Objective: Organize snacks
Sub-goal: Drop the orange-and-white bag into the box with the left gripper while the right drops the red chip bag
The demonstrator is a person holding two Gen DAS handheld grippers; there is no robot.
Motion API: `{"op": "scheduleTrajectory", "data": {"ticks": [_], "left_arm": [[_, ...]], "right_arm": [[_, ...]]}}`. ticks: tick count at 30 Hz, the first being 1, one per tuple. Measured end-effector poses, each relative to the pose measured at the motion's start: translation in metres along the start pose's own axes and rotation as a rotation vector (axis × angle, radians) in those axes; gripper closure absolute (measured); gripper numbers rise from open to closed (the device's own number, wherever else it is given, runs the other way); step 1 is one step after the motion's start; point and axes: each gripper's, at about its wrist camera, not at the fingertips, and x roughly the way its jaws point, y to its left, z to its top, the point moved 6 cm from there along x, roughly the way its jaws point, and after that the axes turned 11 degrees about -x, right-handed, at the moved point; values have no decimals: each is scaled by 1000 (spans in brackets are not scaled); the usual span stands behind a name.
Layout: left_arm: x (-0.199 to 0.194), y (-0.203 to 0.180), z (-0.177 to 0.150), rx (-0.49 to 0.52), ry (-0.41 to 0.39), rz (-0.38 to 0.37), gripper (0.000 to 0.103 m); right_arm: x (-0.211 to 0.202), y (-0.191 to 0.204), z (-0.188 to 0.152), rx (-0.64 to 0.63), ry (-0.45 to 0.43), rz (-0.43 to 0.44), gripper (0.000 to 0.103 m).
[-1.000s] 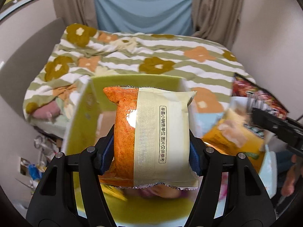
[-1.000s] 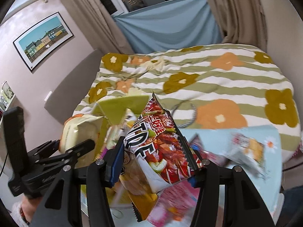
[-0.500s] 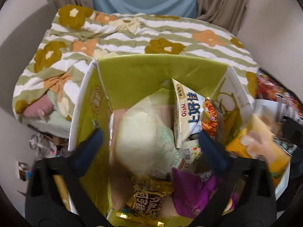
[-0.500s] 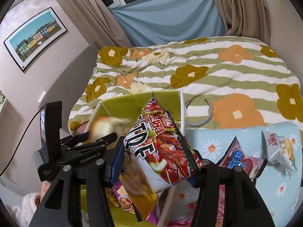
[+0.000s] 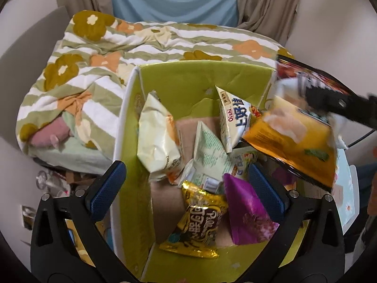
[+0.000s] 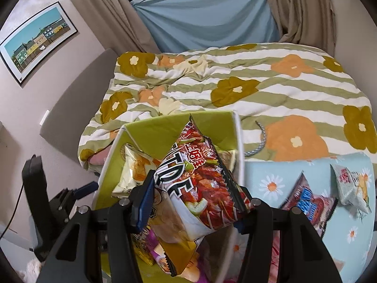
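Observation:
A green cardboard box (image 5: 188, 82) holds several snack packets, among them a cream and orange packet (image 5: 157, 141), a white Oishi packet (image 5: 232, 120), a gold packet (image 5: 200, 219) and a purple packet (image 5: 247, 212). My left gripper (image 5: 186, 184) is open and empty above the box. My right gripper (image 6: 195, 202) is shut on a red and black chips bag (image 6: 200, 184) and holds it over the box's (image 6: 165, 127) right side. That bag also shows in the left wrist view (image 5: 297, 136) at the right.
The box stands by a bed with a green striped flower quilt (image 6: 259, 89). A light blue daisy tablecloth (image 6: 271, 186) to the right carries a red and blue packet (image 6: 308, 200) and a pale packet (image 6: 353, 188). Clutter lies on the floor at left (image 5: 47, 181).
My left gripper opened and let the cream and orange packet drop into the box. My right gripper moved left with the chips bag to above the box.

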Motion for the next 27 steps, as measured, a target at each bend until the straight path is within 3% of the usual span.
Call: {"op": "scheduleTrajectory", "data": {"ticks": [12, 14, 16, 18, 27], "left_arm": [[-5, 23, -2, -27, 6, 16, 0], [-4, 23, -4, -28, 12, 15, 0], [-2, 21, -9, -25, 19, 8, 0], [0, 19, -12, -13, 24, 9, 0], [-13, 10, -19, -5, 5, -13, 0]], "right_arm": [[54, 38, 24, -81, 87, 13, 49], [60, 43, 26, -83, 86, 22, 43], [62, 46, 26, -80, 68, 22, 12], [60, 46, 25, -77, 37, 26, 1], [40, 47, 15, -80, 0, -11, 1]]}}
